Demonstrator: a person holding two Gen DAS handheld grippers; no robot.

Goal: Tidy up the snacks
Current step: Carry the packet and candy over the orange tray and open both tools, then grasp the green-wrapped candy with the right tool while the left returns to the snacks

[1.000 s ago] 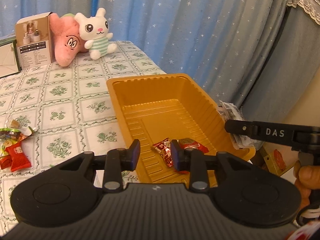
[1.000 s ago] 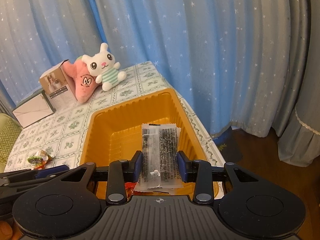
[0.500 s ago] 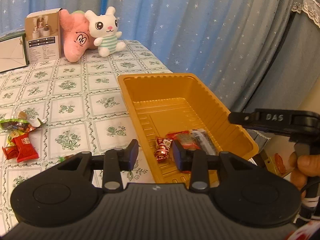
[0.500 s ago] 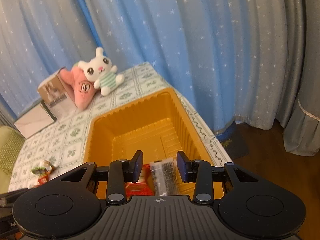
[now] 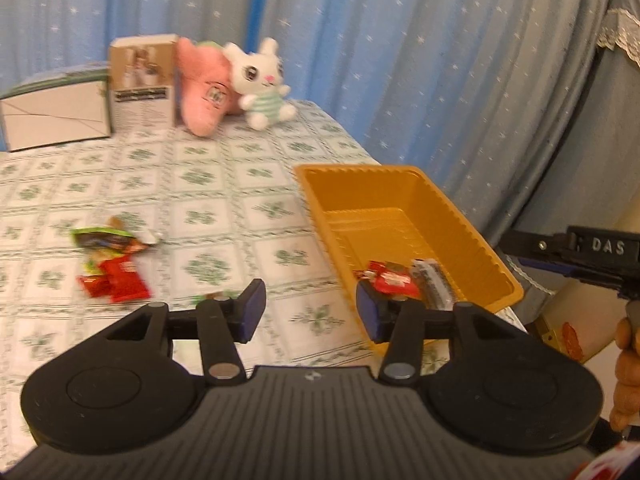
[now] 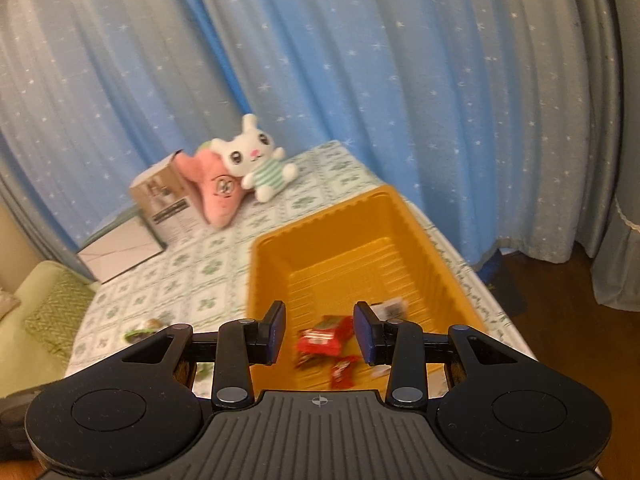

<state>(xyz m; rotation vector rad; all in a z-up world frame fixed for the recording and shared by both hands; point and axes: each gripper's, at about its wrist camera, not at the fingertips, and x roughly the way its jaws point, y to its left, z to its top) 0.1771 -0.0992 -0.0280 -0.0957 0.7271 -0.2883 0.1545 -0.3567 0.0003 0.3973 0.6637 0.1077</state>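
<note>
An orange tray (image 5: 320, 216) stands at the right end of the flowered tablecloth. In it lie red wrappers (image 5: 390, 280) and a dark clear-wrapped packet (image 5: 434, 284). My left gripper (image 5: 309, 310) hovers just left of the tray's near corner; its jaws are opening with nothing between them. Loose snacks (image 5: 112, 264), red and green, lie on the cloth to its left. In the right wrist view my right gripper (image 6: 320, 330) hangs open and empty above the near end of the tray (image 6: 256, 280), over the red wrappers (image 6: 324, 336) and the packet (image 6: 390, 308).
A white plush bunny (image 5: 260, 80), a pink plush (image 5: 204, 88), a brown box (image 5: 142, 84) and a white box (image 5: 52, 116) stand at the table's far end. Blue curtains hang behind. The table edge runs right of the tray. A hand (image 5: 626, 360) shows at the right.
My right gripper let go of the dark packet, which now lies in the tray, and drew back upward. My left gripper shifted left away from the tray, and its jaws widened.
</note>
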